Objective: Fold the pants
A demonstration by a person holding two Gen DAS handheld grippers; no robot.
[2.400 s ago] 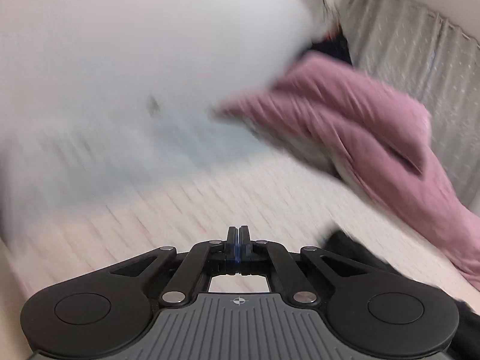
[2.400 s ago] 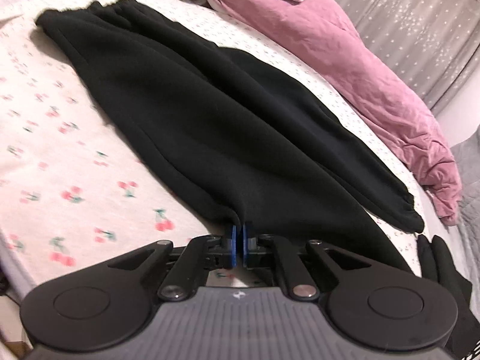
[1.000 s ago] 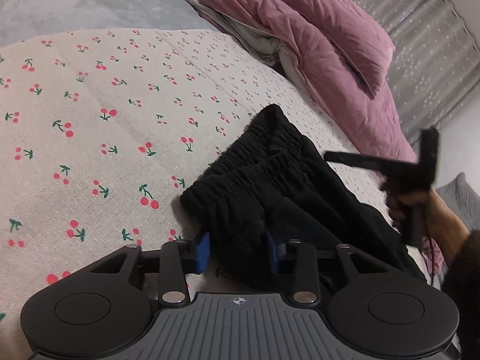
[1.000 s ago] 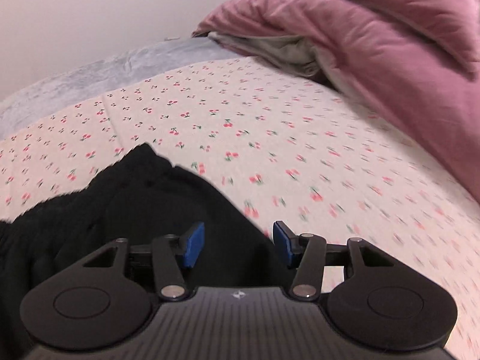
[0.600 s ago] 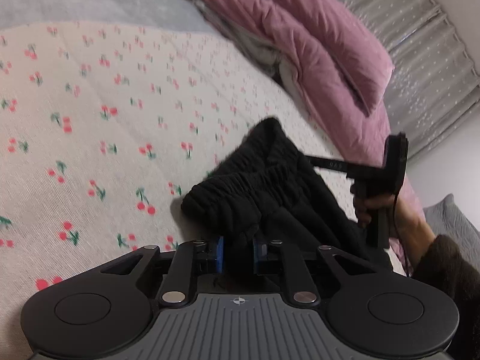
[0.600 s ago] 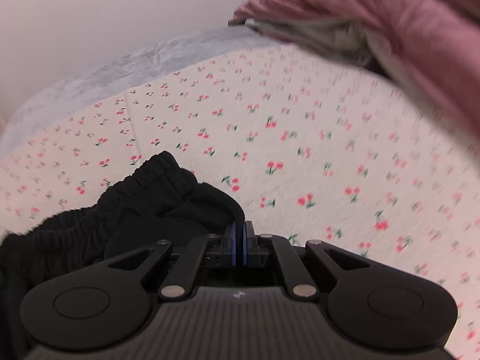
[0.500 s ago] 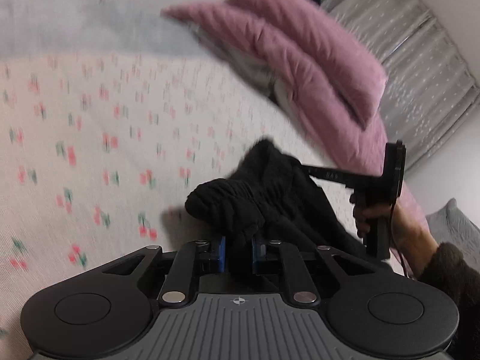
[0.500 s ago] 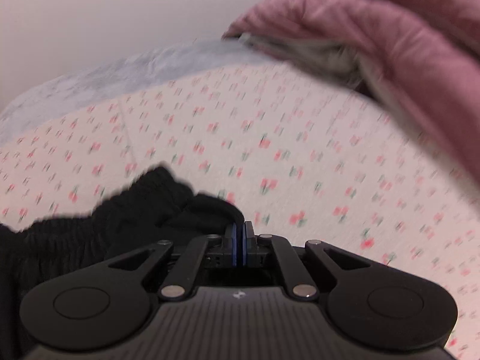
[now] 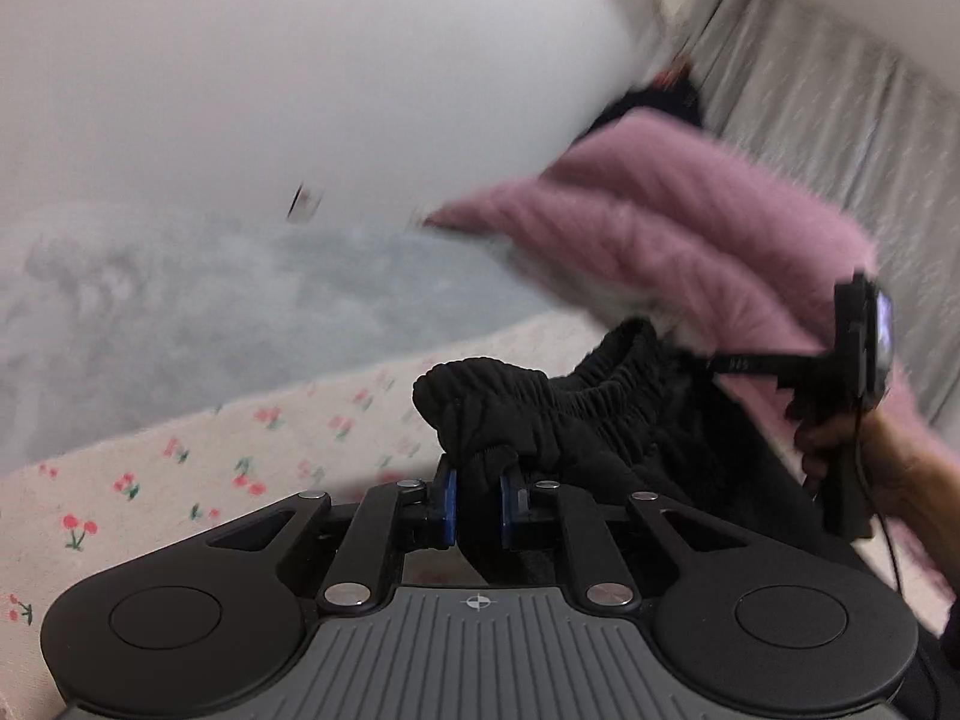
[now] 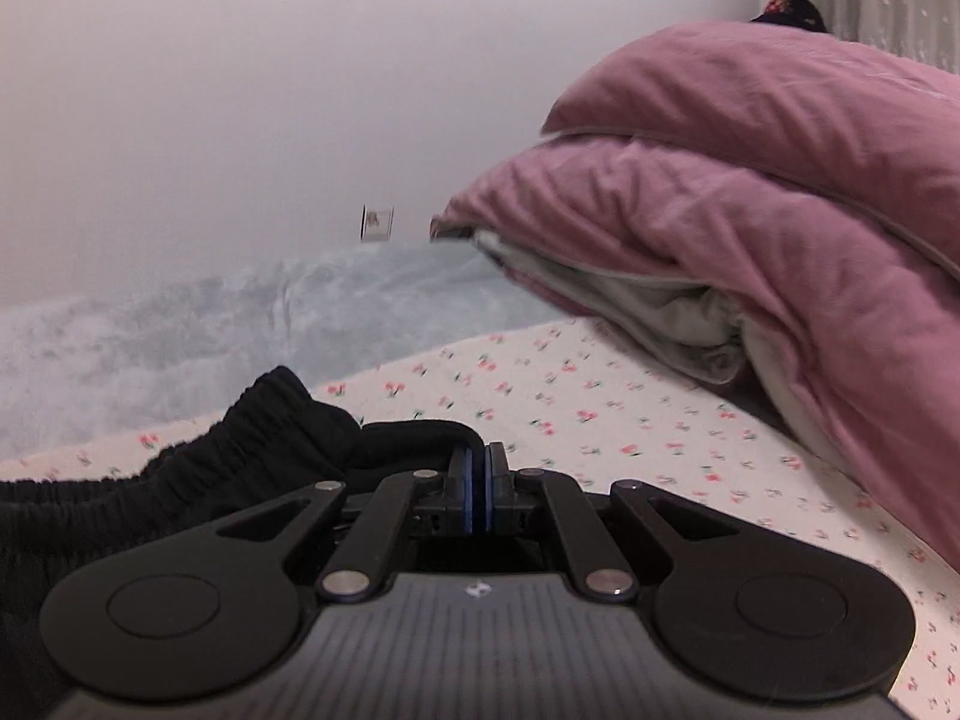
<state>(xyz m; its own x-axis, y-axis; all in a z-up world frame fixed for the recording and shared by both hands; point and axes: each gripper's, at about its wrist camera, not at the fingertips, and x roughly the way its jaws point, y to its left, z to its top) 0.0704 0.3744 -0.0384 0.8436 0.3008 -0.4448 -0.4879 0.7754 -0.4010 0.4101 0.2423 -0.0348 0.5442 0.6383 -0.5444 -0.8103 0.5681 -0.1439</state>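
Black pants [image 9: 600, 420] lie on a cherry-print bed [image 10: 600, 414], the waistband raised at both ends. The left claw [image 9: 478, 507] pinches a thick bunch of waistband, jaws slightly apart around it. The right claw [image 10: 478, 492] is clamped nearly flat on the other corner. The fold seems to be starting; next, carry both corners together, evenly.

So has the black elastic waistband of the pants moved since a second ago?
Yes. The black elastic waistband, pinched by the left gripper, has risen off the cherry-print sheet toward the pink duvet.
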